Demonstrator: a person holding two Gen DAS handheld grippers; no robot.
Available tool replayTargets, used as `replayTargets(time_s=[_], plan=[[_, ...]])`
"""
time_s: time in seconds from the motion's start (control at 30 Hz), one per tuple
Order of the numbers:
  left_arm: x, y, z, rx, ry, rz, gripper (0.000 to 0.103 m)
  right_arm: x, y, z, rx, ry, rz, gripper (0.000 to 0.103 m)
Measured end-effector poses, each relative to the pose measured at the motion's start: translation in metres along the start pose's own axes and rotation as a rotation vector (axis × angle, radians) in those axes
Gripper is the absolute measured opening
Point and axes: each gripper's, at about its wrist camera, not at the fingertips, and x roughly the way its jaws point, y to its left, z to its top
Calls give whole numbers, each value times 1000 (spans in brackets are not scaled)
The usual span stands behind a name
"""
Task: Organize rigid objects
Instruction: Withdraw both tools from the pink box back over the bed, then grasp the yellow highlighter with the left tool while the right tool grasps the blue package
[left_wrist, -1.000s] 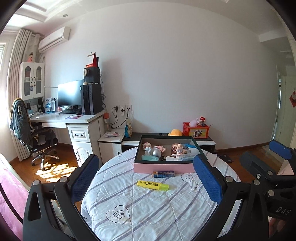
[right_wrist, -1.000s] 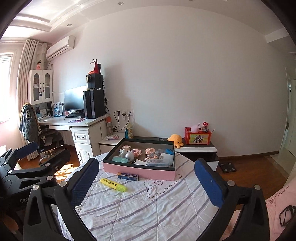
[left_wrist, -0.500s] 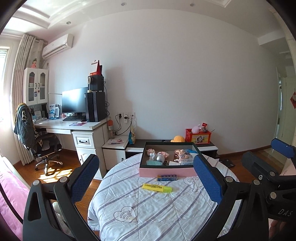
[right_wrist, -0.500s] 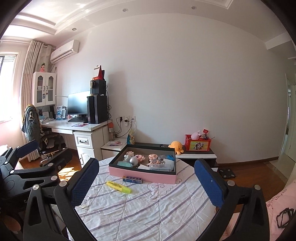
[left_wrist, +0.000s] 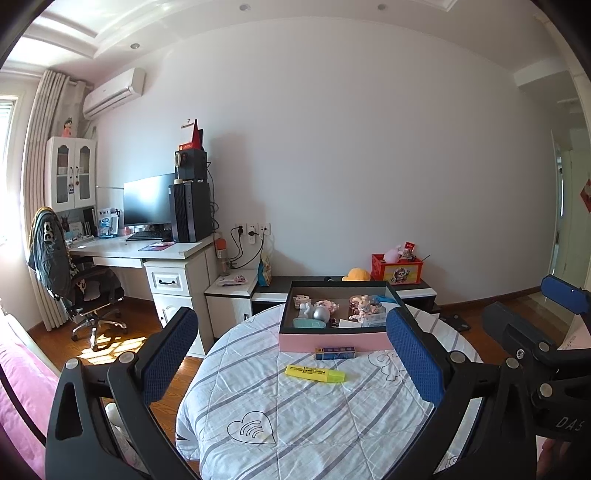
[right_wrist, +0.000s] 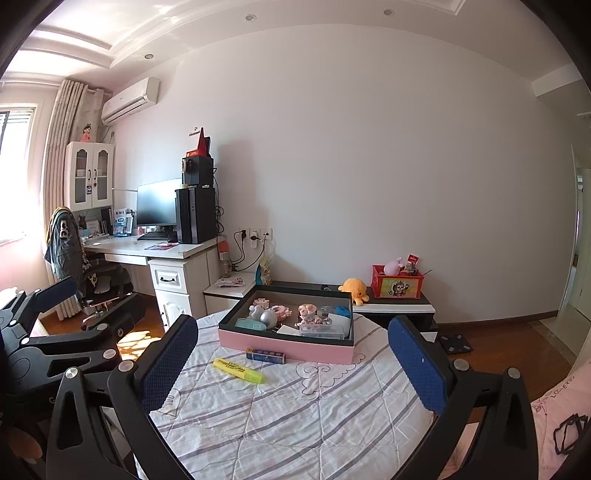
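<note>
Holding both tongs above the near edge of the round table (left_wrist: 295, 417), we keep the left tongs (left_wrist: 291, 354) spread wide with nothing between the blue pads, and the right tongs (right_wrist: 291, 358) equally wide and empty. On the striped quilted cloth a yellow highlighter (left_wrist: 314, 373) lies flat toward 12 o'clock from the left tongs, its length running across our view. Just beyond it a small blue box (left_wrist: 335, 352) lies against the front wall of the pink tray (left_wrist: 332, 341); whether they touch, we cannot tell. Inside the tray's dark rim sit small figurines, a silver ball (left_wrist: 320, 314) and a teal case (left_wrist: 309, 323). From the right view, the highlighter (right_wrist: 238, 370) lies at about 11 o'clock.
</note>
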Motion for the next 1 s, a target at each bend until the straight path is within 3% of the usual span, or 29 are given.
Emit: replayTargets(time_s=[0.33,1.0], plan=[[39,-6,-19,22,86,-10,103,33,-13,-18,23,78,3,103],[205,-35,-115,54,520,-76,103,180,-55,-112,102,429,42,103]])
